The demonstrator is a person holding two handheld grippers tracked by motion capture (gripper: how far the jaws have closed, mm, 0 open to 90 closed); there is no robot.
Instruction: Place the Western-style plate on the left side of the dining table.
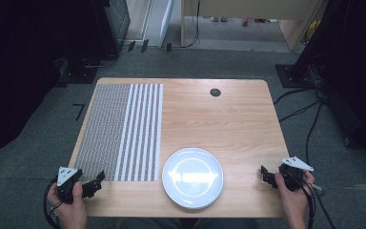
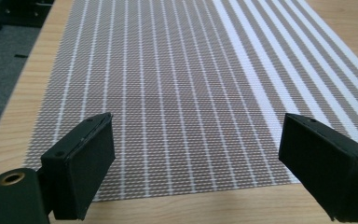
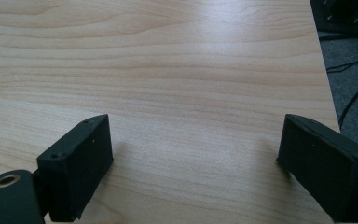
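- Holding my left gripper (image 1: 96, 181) at the near left corner of the wooden table (image 1: 238, 119), jaws spread wide, nothing between them.
- Left gripper (image 2: 196, 163) in its own view: both black pads apart, hovering over the near edge of the woven placemat (image 2: 177, 84); bare wood strip shows just in front of the mat's near edge.
- Placemat (image 1: 124, 131) lies on the left half of the table, running from far edge to near edge zone; grey weave with thin white lines on its left part, broad white stripes on its right part.
- My left gripper sits at the mat's near left corner, jaws pointing right and slightly far, tips just at the mat's corner; cannot tell if touching.
- White plate (image 1: 192, 177) sits near the near edge, about centre, just right of the mat's near right corner; empty, glare on it.
- Plate is between my two grippers, apart from both.
- My right gripper (image 1: 265, 174) is at the near right edge, jaws pointing left toward the plate, spread open, empty.
- Right gripper (image 3: 193, 163) in its own view: pads wide apart above bare wood, table's right edge and grey carpet (image 3: 354, 70) with cables beyond.
- Small dark round grommet (image 1: 215, 92) at far centre-right of the table.
- Each of my hands wraps its gripper body; cables trail off the near edge.
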